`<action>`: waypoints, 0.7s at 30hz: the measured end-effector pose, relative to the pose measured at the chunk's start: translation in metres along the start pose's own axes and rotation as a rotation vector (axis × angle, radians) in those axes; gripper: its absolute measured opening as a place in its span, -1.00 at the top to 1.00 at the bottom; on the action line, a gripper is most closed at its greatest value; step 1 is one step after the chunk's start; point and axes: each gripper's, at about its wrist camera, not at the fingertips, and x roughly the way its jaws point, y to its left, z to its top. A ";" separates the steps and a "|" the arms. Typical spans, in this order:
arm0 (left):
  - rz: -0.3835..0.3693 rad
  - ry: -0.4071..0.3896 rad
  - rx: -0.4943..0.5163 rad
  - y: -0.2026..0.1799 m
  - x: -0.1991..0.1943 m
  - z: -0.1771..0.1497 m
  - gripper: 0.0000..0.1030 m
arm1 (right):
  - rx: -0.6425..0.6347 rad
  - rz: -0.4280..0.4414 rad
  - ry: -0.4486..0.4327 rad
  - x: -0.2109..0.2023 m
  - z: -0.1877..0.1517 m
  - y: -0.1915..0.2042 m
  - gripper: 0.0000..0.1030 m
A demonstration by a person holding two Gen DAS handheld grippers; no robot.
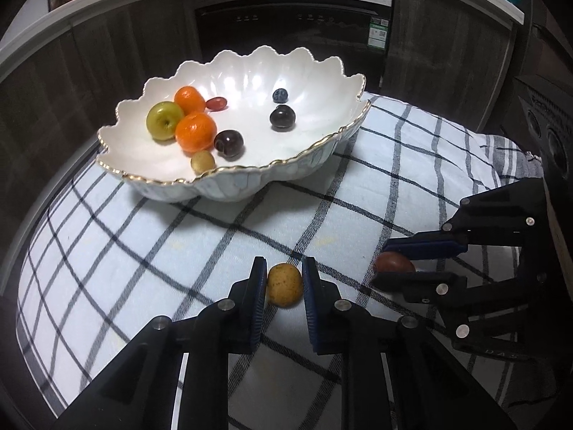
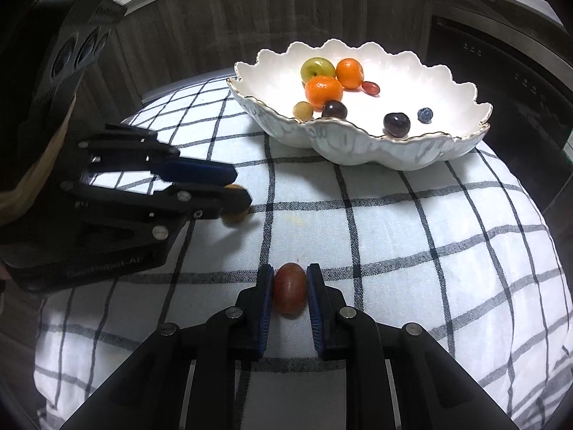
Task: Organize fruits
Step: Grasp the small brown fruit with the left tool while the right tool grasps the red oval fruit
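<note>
My left gripper [image 1: 284,283] pinched a speckled yellow fruit [image 1: 284,285] on the checked cloth [image 1: 143,251]; my right gripper [image 2: 290,292] clamped a reddish-brown fruit [image 2: 290,292] — the scalloped bowl [image 1: 250,182] sat at eleven o'clock from the left gripper.

A white cloth with dark checks [image 1: 150,251] covers the top. A big white bowl [image 1: 229,186] sits on it. Near the bowl, a small yellow fruit [image 1: 284,284] and a small red fruit [image 2: 290,292] lie on the cloth.
</note>
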 end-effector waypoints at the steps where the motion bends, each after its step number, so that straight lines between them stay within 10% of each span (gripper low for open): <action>1: 0.003 0.002 -0.004 -0.001 -0.001 0.000 0.60 | -0.006 0.002 -0.002 -0.002 0.000 0.001 0.60; 21: 0.016 0.043 -0.021 0.002 0.012 -0.012 0.54 | 0.011 0.024 0.016 0.000 0.004 -0.002 0.60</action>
